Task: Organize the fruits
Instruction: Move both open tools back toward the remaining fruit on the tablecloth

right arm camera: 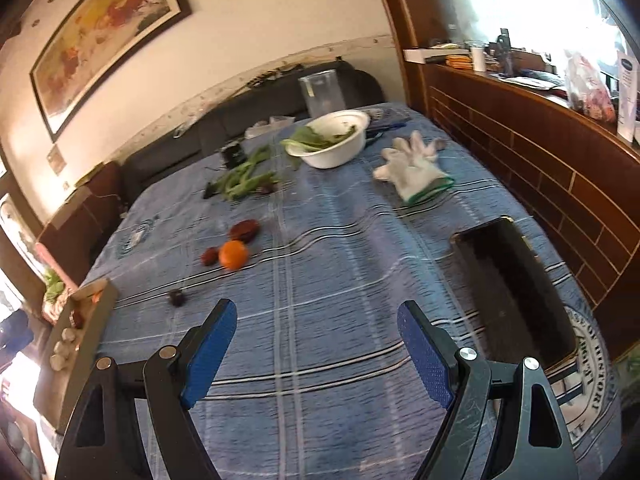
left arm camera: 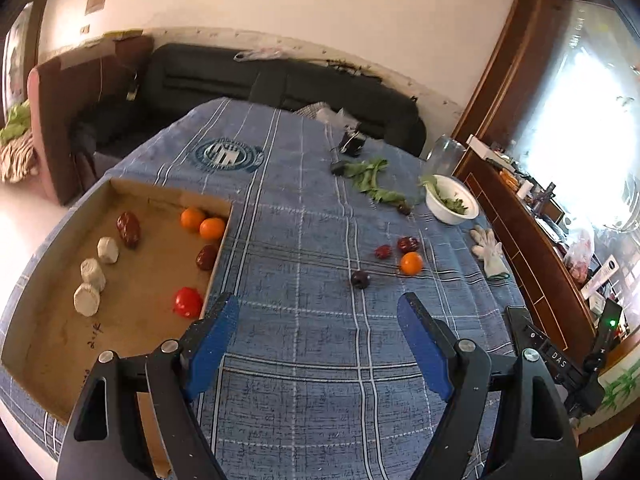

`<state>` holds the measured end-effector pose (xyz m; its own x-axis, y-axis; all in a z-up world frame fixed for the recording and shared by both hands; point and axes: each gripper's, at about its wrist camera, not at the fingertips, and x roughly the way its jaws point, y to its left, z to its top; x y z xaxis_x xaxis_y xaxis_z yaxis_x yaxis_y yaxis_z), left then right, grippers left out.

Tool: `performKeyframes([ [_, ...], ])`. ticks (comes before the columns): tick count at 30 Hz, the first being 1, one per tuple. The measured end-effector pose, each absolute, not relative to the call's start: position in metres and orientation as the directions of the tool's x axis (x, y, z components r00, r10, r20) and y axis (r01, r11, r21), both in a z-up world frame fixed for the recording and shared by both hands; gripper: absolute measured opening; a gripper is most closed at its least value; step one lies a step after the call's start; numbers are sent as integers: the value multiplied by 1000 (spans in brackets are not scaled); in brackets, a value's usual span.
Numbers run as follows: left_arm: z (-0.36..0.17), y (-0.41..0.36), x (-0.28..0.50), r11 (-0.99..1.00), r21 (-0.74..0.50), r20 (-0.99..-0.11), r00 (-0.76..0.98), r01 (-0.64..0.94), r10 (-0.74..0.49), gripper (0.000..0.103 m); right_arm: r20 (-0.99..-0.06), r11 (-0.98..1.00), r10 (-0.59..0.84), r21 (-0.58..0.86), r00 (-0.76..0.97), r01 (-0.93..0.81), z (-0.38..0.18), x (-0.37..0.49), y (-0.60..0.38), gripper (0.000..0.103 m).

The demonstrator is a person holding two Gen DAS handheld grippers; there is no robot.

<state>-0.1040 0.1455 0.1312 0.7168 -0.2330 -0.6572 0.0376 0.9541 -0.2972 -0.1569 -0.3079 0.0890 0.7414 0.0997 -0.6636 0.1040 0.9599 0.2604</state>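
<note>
A shallow cardboard tray (left arm camera: 48, 344) lies at the left of the blue checked cloth. It holds two oranges (left arm camera: 202, 223), two red dates (left arm camera: 129, 229), a red tomato (left arm camera: 187, 302) and three white lumps (left arm camera: 93, 274). On the cloth to the right lie an orange (left arm camera: 411, 263), two red dates (left arm camera: 408, 245) and a dark fruit (left arm camera: 359, 279). My left gripper (left arm camera: 318, 312) is open and empty, beside the tray's right wall. My right gripper (right arm camera: 316, 320) is open and empty above bare cloth; the orange (right arm camera: 233, 255) and dark fruit (right arm camera: 176, 297) lie ahead to its left.
A white bowl (left arm camera: 452, 204) with greens, loose leaves (left arm camera: 370, 178), a white glove (left arm camera: 490, 250) and a small black device (left arm camera: 351, 144) lie farther back. A dark open box (right arm camera: 516, 292) sits at the right in the right wrist view. A wooden ledge (right arm camera: 540, 120) borders the right.
</note>
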Motion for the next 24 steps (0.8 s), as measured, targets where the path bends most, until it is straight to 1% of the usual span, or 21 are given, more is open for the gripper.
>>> performKeyframes([
  [1,132,147,-106,955,-294,-661,714,39,-232,81,-669,959,97,260,737,110,87,-156,-309,86],
  [4,136,154,-118,972,-236,-660,730,24,-178,81,-686,958,104,263,720,113,83,-147,-307,86],
  [7,135,165,-122,973,-230,-666,732,-15,-146,81,-697,959,141,274,703,79,81,-133,-296,86],
  [10,130,172,-122,964,-263,-683,713,-38,-158,81,-696,955,187,295,693,39,80,-127,-281,86],
  [14,134,166,-125,969,-245,-684,714,-31,-150,81,-698,954,206,300,686,19,75,-127,-271,86],
  [20,139,148,-125,976,-217,-679,717,7,-156,81,-709,954,193,297,678,39,66,-132,-278,86],
  [24,130,136,-119,976,-217,-698,694,26,-174,81,-709,960,170,275,685,46,65,-139,-286,86],
])
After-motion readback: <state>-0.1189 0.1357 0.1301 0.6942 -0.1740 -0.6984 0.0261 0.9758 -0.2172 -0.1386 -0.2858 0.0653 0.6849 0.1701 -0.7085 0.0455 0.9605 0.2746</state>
